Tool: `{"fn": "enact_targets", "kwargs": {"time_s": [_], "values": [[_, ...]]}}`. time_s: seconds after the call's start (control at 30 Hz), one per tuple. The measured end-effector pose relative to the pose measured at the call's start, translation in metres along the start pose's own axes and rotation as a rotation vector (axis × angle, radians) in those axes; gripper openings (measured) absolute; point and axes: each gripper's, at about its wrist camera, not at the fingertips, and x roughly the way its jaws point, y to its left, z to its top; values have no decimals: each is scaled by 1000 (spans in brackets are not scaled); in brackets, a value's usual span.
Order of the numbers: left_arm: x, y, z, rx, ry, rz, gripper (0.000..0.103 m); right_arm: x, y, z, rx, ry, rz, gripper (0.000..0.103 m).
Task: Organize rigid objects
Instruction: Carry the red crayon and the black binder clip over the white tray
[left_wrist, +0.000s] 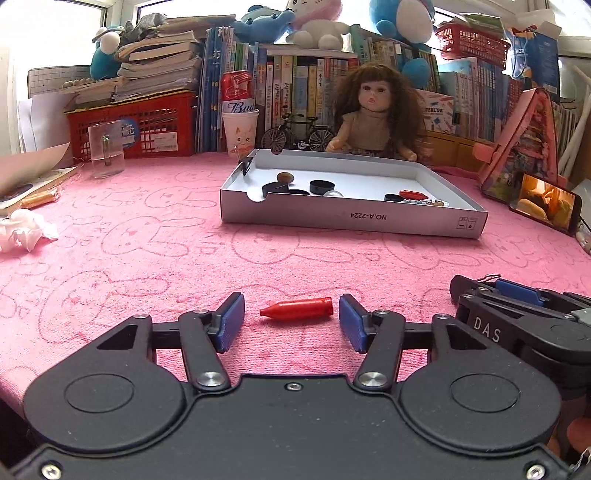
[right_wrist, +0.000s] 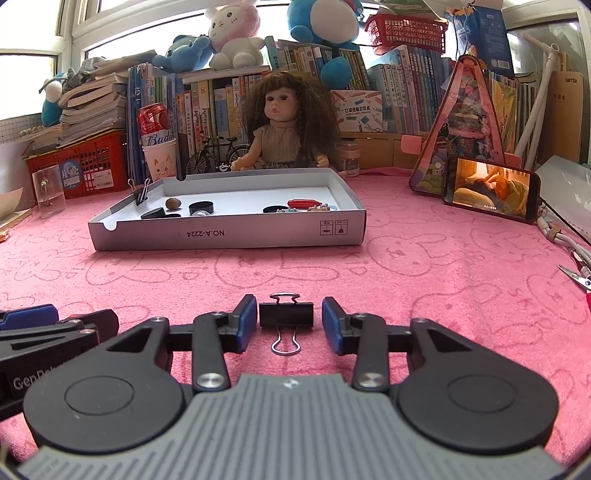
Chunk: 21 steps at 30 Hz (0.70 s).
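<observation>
On the pink desk (left_wrist: 147, 229), the left gripper (left_wrist: 291, 319) has its fingers apart around a red cap (left_wrist: 297, 309), light, stiff and slippery. The right gripper (right_wrist: 289, 324), fingers also apart, flanks a binder clip (right_wrist: 286, 314); grip its black body.

Red bullet-shaped cap (left_wrist: 297, 309) lies flat on my pink cloth (left_wrist: 147, 236); black binder clip (right_wrist: 286, 314) nearby, handles splayed, both outside the white tray (right_wrist: 221, 232).
</observation>
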Motion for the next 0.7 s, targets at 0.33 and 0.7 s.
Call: {"fn": "enact_targets", "kwargs": {"time_s": [0.33, 0.7], "values": [[2, 0, 1, 25, -11, -19, 41, -1, 1, 0, -2, 2, 18, 36], [7, 1, 14, 34, -22, -31, 41, -4, -2, 8, 5, -17, 15, 36]]}}
